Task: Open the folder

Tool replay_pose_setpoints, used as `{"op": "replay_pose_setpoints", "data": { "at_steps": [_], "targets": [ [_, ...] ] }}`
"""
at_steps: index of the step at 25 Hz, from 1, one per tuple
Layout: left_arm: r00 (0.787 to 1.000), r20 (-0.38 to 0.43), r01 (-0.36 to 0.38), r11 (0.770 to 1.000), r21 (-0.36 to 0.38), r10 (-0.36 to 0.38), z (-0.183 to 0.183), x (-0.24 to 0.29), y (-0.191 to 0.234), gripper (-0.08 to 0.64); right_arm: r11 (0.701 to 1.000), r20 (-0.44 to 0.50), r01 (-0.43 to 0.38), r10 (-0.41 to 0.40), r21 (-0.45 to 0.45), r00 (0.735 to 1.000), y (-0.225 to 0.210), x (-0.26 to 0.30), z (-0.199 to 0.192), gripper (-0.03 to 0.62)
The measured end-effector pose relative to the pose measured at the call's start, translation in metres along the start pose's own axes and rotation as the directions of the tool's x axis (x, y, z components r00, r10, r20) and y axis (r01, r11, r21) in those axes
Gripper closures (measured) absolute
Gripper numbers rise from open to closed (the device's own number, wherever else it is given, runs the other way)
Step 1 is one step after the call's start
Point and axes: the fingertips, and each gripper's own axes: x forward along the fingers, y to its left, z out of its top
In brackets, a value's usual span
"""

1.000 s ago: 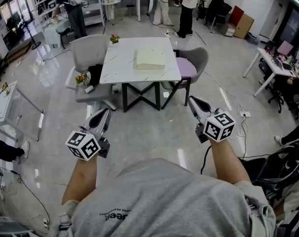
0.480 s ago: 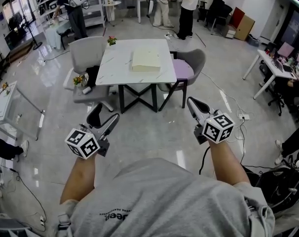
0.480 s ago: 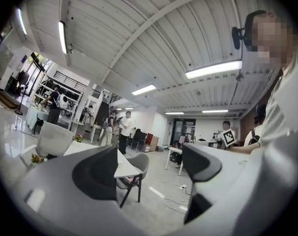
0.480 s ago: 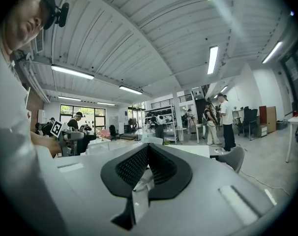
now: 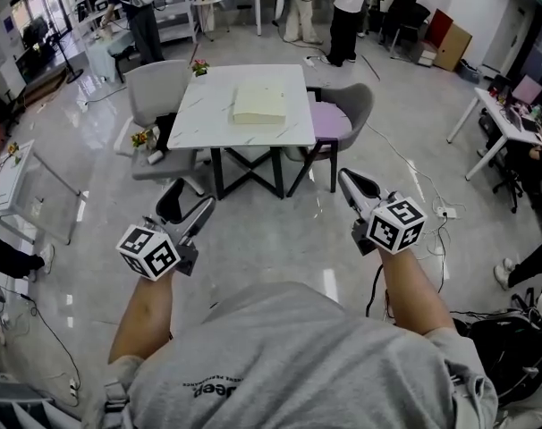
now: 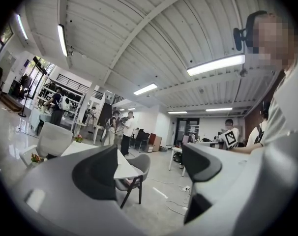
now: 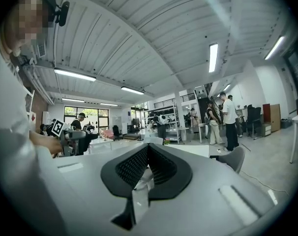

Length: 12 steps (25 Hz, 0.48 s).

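A pale cream folder (image 5: 258,105) lies shut and flat on the white marble table (image 5: 208,123), well ahead of both grippers. My left gripper (image 5: 186,203) is held level over the floor, short of the table. Its jaws have just been opening and stand wide open with nothing between them. The left gripper view shows the left gripper (image 6: 149,166) with the table's edge (image 6: 122,169) seen through the gap. My right gripper (image 5: 346,179) is shut and empty, also short of the table. In its own view the right gripper (image 7: 148,152) has its dark pads pressed together.
A grey chair (image 5: 156,92) stands left of the table and another with a purple seat (image 5: 335,119) right of it. A small flower pot (image 5: 199,66) sits at the table's far left corner. People stand behind the table. A desk (image 5: 490,114) is at right and cables (image 5: 432,208) cross the floor.
The left gripper's jaws went from shut to wide open. I have come a little closer to the table, and both grippers moved forward with me. The right gripper stayed shut.
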Motion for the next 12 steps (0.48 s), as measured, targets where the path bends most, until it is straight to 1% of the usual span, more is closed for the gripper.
{"op": "replay_pose_setpoints", "data": {
  "at_steps": [3, 7, 12],
  "targets": [
    [1.000, -0.004, 0.000, 1.000, -0.011, -0.001, -0.002, 0.008, 0.009, 0.121, 1.000, -0.001, 0.003, -0.003, 0.005, 1.000, -0.009, 0.010, -0.004, 0.592],
    [1.000, 0.011, 0.021, 0.999, -0.033, -0.020, -0.007, 0.027, 0.034, 0.121, 0.999, -0.014, 0.023, -0.023, 0.022, 1.000, -0.023, 0.033, -0.014, 0.592],
    [0.998, 0.021, 0.062, 0.997, -0.049, -0.061, -0.007, 0.072, 0.092, 0.121, 0.998, -0.032, 0.065, -0.065, 0.017, 0.997, -0.047, 0.085, -0.021, 0.592]
  ]
}}
